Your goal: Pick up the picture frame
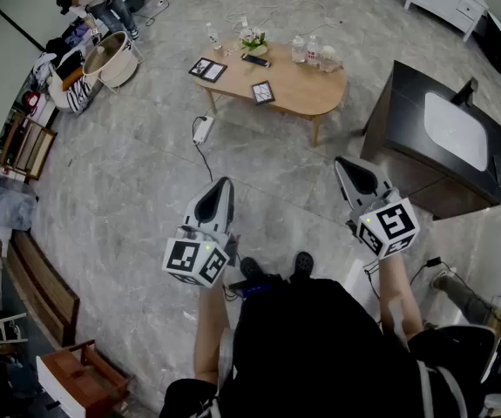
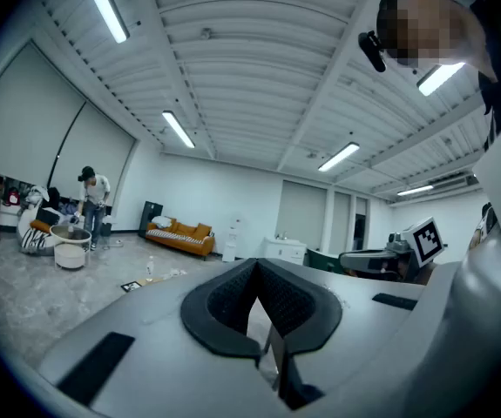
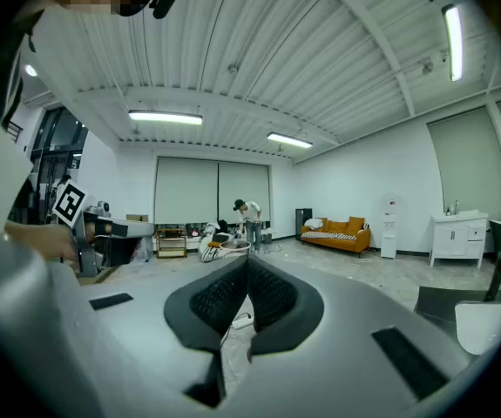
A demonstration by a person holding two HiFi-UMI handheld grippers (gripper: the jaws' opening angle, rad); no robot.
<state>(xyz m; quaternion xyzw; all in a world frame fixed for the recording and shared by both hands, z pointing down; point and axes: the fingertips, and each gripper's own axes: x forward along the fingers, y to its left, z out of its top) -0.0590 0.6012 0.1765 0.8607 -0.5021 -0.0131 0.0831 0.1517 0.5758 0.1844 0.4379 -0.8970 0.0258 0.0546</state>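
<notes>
Several bottles [image 1: 299, 49] share the table [image 1: 311, 90] with two picture frames [image 1: 207, 69]

Two hand-held grippers [image 1: 226, 182] [image 1: 340, 161]; two picture frames [image 1: 207, 69] [image 1: 263, 92]; one table [image 1: 307, 90]; three bottles [image 1: 213, 36] [image 1: 299, 49] [image 1: 313, 50]; one orange sofa [image 2: 179, 233].
</notes>
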